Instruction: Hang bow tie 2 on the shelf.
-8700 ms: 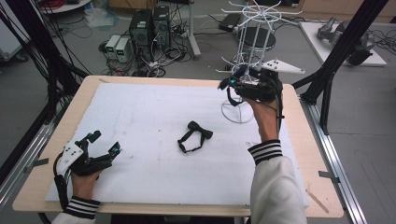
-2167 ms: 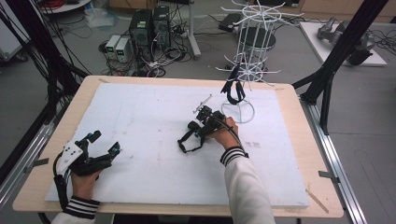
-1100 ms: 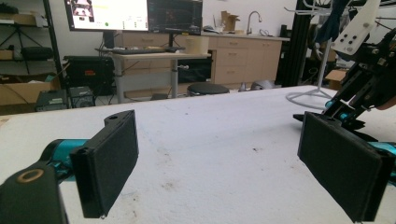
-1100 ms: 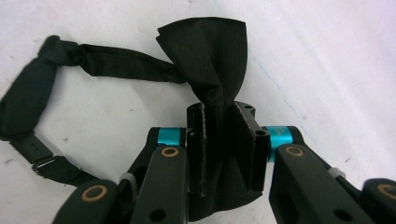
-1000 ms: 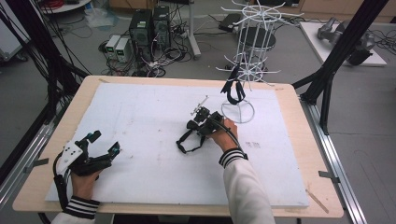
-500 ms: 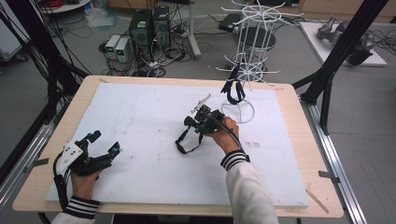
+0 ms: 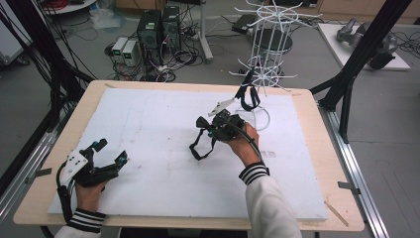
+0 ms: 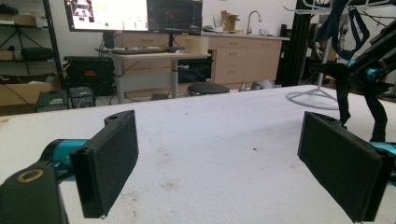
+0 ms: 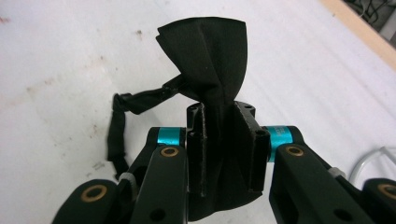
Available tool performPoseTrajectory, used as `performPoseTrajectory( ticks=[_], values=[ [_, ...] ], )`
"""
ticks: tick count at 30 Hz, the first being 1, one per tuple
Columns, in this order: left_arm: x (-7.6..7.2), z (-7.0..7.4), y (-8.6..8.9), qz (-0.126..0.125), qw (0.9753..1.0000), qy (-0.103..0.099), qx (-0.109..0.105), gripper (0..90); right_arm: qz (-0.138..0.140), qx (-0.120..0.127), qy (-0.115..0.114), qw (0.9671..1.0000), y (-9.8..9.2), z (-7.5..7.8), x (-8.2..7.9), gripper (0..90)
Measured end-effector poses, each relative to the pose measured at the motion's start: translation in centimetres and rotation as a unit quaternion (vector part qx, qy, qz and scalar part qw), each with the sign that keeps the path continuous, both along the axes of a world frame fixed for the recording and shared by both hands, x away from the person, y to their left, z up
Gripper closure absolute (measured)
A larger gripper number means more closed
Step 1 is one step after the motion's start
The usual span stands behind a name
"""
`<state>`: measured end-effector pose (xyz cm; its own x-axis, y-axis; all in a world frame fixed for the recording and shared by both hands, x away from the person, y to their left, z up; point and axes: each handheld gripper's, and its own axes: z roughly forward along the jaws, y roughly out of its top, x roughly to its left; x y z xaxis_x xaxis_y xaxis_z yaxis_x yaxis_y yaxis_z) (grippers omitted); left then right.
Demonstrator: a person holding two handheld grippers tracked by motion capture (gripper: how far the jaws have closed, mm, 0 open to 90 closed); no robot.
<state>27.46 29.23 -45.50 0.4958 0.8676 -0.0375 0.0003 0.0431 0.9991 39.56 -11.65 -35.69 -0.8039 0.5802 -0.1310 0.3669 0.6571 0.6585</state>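
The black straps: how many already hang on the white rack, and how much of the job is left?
One black strap hangs on the white wire rack. The right gripper is shut on a second black strap, partly lifted from the white board; hanging it remains. The left gripper rests open.

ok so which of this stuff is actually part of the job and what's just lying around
In the job:
right claw, shut on a black strap
white wire rack, one strap already hung

Lying about:
left claw, open, idle
computer towers
stool
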Motion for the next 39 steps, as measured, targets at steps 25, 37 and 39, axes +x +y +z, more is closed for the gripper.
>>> performPoseTrajectory(
  ticks=[25,37,39],
  values=[
    [0.0,0.0,0.0,0.001,1.0000,-0.001,0.001,12.8,-0.032,0.104,-0.062,0.9922,-2.3,3.0,-2.6,75.7],
    [0.0,0.0,-0.1,0.001,1.0000,-0.002,0.002,12.8,-0.048,0.118,-0.100,0.9868,-3.9,4.2,-3.8,75.6],
    [0.0,0.0,-0.1,0.001,1.0000,-0.002,0.002,12.8,-0.051,0.125,-0.109,0.9848,-4.4,4.5,-4.0,75.6]
  ],
)
